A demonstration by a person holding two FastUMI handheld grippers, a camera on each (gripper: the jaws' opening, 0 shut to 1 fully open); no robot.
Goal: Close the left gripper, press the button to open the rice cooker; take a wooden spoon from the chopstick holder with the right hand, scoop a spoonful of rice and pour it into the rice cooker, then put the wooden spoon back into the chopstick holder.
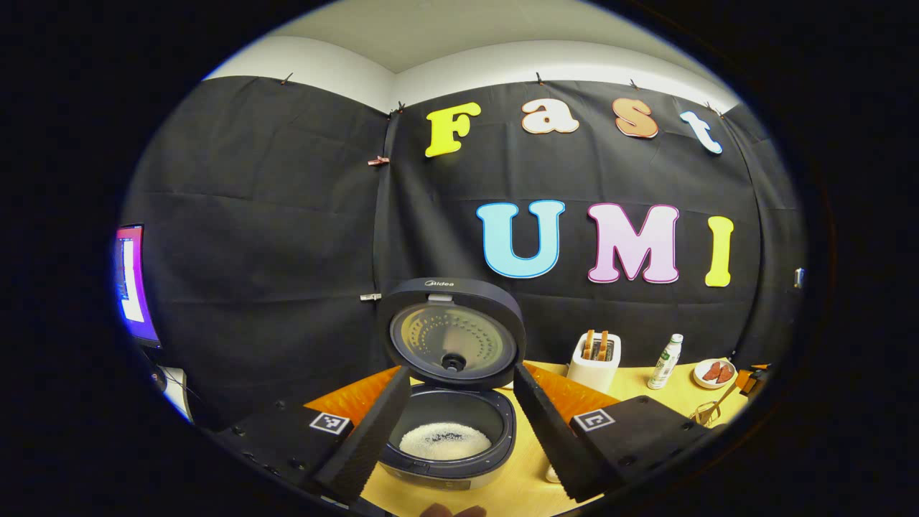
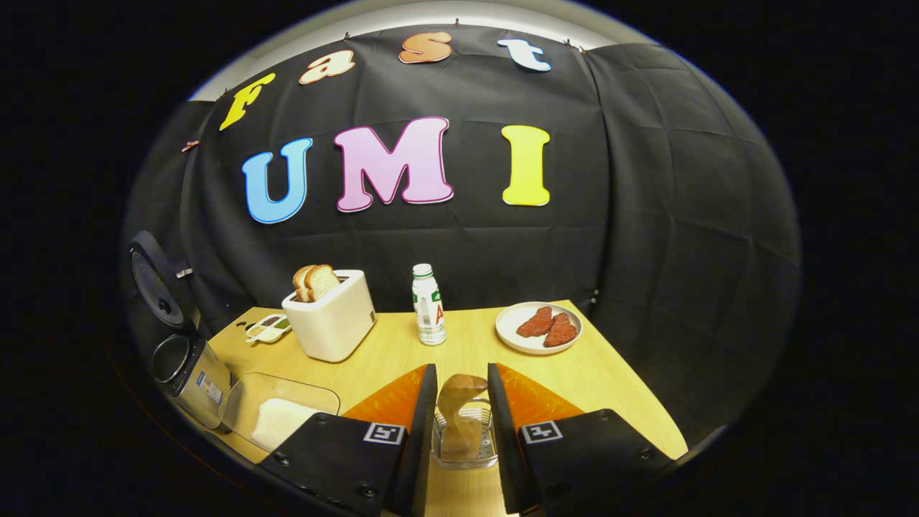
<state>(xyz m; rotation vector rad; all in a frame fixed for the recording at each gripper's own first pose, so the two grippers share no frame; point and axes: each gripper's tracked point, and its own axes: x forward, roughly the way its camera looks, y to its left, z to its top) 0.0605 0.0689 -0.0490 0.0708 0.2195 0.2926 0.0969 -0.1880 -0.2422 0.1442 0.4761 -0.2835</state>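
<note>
We have the rice cooker (image 1: 449,402) open with rice inside (lid up), left tool (image 1: 454,424) spread wide. Our right tool (image 2: 459,424), also open, straddles the wooden spoon (image 2: 459,413) in its holder (image 2: 465,452); closing comes next.

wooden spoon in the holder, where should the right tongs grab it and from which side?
Grip the wooden spoon on the upper part that sticks up above the clear chopstick holder, coming from above and in front. It stands roughly upright between the open right tongs, and the holder walls block its lower part.
</note>
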